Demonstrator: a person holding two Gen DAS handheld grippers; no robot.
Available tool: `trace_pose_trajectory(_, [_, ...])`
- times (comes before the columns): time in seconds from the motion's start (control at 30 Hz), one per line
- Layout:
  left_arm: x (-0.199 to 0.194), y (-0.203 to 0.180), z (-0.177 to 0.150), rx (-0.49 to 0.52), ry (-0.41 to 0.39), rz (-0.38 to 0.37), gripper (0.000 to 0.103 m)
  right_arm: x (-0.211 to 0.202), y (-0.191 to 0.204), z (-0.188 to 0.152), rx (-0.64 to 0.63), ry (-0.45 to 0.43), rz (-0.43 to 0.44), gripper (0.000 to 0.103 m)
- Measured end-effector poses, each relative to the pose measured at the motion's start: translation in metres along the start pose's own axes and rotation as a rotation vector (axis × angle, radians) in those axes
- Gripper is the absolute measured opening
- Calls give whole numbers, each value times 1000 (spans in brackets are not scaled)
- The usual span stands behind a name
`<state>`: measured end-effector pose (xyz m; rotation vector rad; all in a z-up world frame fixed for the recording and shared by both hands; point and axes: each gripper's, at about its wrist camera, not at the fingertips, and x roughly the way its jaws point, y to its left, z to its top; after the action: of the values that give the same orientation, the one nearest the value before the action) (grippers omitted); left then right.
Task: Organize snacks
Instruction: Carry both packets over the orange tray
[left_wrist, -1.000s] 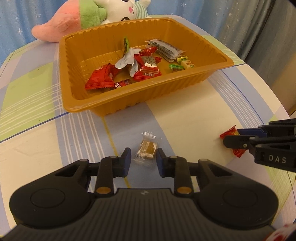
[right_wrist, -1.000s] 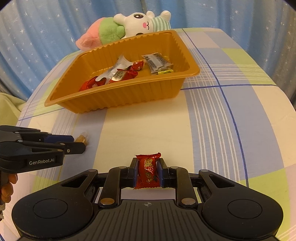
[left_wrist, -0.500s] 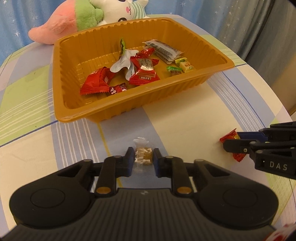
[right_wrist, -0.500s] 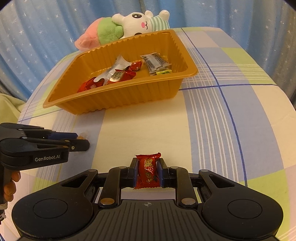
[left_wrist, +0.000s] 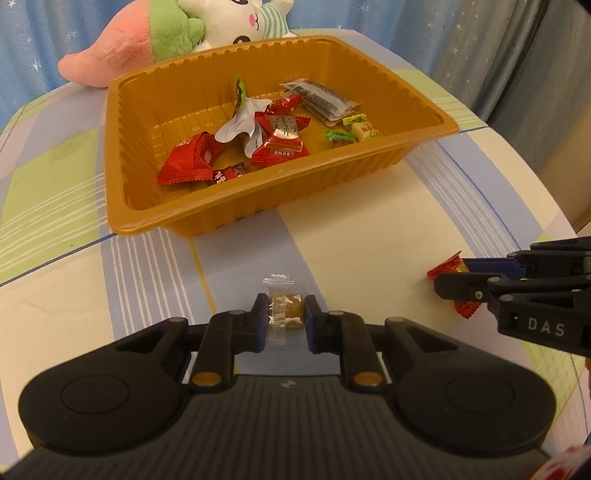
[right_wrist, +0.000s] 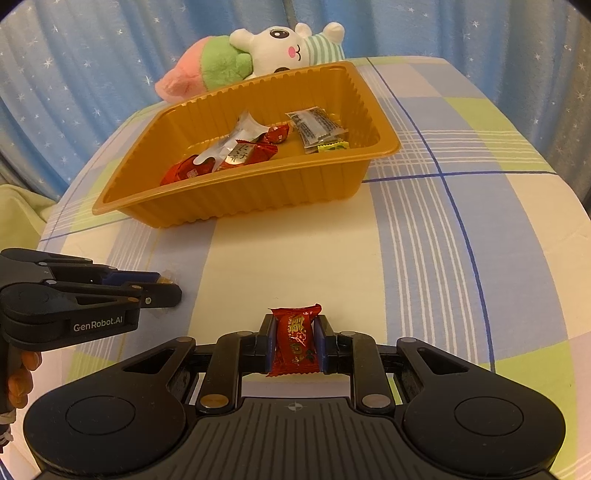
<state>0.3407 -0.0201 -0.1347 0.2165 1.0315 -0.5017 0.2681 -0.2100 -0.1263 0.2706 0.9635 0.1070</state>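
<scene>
Both pinching now: left gripper (left_wrist: 283, 318) on clear-wrapped brown candy (left_wrist: 287, 316), right gripper (right_wrist: 295, 341) on red foil sweet (right_wrist: 295, 338), bound for ribbed orange plastic tray (right_wrist: 236, 201)

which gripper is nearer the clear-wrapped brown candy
Left. The left gripper is shut on the clear-wrapped brown candy, its fingers pressing both sides. The right gripper is off to the right, shut on a red candy.

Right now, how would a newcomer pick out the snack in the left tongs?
Find the orange tray on the checked tablecloth. Nearer than it, the left tongs pinch a clear-wrapped brown candy. Every other loose snack outside the tray is red.
</scene>
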Motion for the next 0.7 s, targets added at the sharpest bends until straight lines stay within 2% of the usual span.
trace_pose_trajectory(0.37, [-50,6,11,-33,-106,3,18,-19,9,28,-43,-75,60,22])
trace_pose_trajectory(0.53, [-71,16,30,-67,-168,9,18,-28,18,53,-66,-130,101,22])
trace_pose_trajectory(0.7, [-74,23,54,-79,-192,38,18,-26,23,80,-65,-171,126,22])
